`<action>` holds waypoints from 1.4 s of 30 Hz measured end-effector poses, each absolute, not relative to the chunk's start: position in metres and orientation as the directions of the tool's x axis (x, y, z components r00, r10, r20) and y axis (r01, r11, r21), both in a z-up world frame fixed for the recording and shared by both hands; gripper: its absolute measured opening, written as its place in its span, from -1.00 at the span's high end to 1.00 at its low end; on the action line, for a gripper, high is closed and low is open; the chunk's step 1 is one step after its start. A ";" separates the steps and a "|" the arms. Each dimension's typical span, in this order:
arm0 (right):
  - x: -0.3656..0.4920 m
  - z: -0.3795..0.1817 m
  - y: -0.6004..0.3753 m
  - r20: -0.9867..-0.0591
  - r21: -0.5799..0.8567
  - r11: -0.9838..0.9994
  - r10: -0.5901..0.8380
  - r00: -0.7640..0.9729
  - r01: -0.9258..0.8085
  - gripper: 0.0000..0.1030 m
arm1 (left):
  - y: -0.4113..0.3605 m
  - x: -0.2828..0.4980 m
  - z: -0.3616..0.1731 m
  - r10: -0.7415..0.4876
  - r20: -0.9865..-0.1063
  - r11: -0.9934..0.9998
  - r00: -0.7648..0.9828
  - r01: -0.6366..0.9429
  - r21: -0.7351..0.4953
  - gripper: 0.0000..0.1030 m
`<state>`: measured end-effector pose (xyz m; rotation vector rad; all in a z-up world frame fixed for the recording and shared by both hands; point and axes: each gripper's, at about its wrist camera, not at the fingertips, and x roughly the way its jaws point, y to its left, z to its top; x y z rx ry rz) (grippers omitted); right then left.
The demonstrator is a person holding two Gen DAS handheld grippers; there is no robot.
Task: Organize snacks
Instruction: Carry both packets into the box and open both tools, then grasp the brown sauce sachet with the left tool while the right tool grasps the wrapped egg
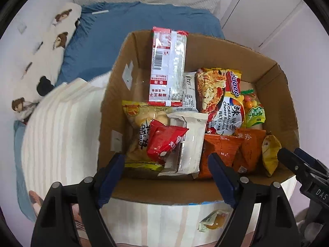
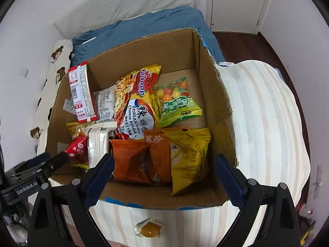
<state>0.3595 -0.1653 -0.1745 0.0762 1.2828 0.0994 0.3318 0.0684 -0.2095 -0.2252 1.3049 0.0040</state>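
Note:
A cardboard box (image 1: pixel 216 47) (image 2: pixel 160 47) on a striped blanket holds several snack packs: a Sedaap noodle pack (image 1: pixel 222 98) (image 2: pixel 137 103), a red-and-silver pack (image 1: pixel 167 68) (image 2: pixel 81 92) leaning on the left wall, orange packs (image 1: pixel 226 150) (image 2: pixel 131 160), a yellow pack (image 2: pixel 189 156), a green candy bag (image 2: pixel 178 103) and a red pack (image 1: pixel 164 142). My left gripper (image 1: pixel 166 177) is open and empty over the box's near edge. My right gripper (image 2: pixel 164 177) is open and empty too. A small clear pack with an orange sweet (image 1: pixel 213 222) (image 2: pixel 149 229) lies on the blanket before the box.
The striped blanket (image 1: pixel 61 135) (image 2: pixel 263 123) covers a bed with a blue sheet (image 1: pixel 115 41) and a bear-print pillow (image 1: pixel 51 47). White cupboard doors (image 1: pixel 267 16) stand at the right. The other gripper shows at each view's edge (image 1: pixel 304 164) (image 2: pixel 41 168).

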 end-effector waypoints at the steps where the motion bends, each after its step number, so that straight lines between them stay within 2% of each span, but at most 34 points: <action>1: 0.358 -0.173 -0.164 -0.952 0.109 0.993 0.115 0.284 -0.036 -0.92 | 0.067 0.329 -0.206 -0.108 -0.955 0.980 0.277 -0.129 -0.149 -0.61; 17: 0.297 -0.128 -0.157 -0.915 0.070 0.992 0.107 0.389 -0.108 -0.92 | 0.056 0.267 -0.156 -0.063 -0.898 0.985 0.435 -0.116 -0.125 -0.61; 29: 0.227 -0.087 -0.170 -0.864 0.128 0.980 0.185 0.469 -0.151 -0.92 | 0.040 0.198 -0.113 -0.032 -0.834 0.986 0.551 -0.120 -0.117 -0.61; 30: 0.220 -0.087 -0.172 -0.861 0.130 0.979 0.190 0.472 -0.158 -0.92 | 0.038 0.191 -0.112 -0.029 -0.828 0.986 0.560 -0.121 -0.117 -0.65; 31: 0.212 -0.088 -0.174 -0.861 0.123 0.979 0.187 0.473 -0.163 -0.92 | 0.034 0.181 -0.112 -0.031 -0.818 0.987 0.574 -0.114 -0.118 -0.83; 35: 0.185 -0.114 -0.189 -0.888 0.126 0.980 0.182 0.423 -0.157 -0.91 | 0.022 0.153 -0.133 -0.072 -0.836 0.985 0.544 -0.093 -0.145 -0.88; 37: 0.173 -0.138 -0.199 -0.905 0.151 0.976 0.199 0.375 -0.154 -0.84 | 0.013 0.141 -0.154 -0.078 -0.866 0.987 0.494 -0.084 -0.137 -0.88; 39: 0.166 -0.159 -0.207 -0.919 0.181 0.972 0.222 0.325 -0.154 -0.42 | 0.005 0.128 -0.180 -0.068 -0.897 0.989 0.436 -0.088 -0.118 -0.88; 42: 0.153 -0.192 -0.221 -0.935 0.223 0.965 0.252 0.248 -0.140 -0.36 | -0.002 0.109 -0.227 -0.083 -0.946 0.985 0.314 -0.119 -0.126 -0.88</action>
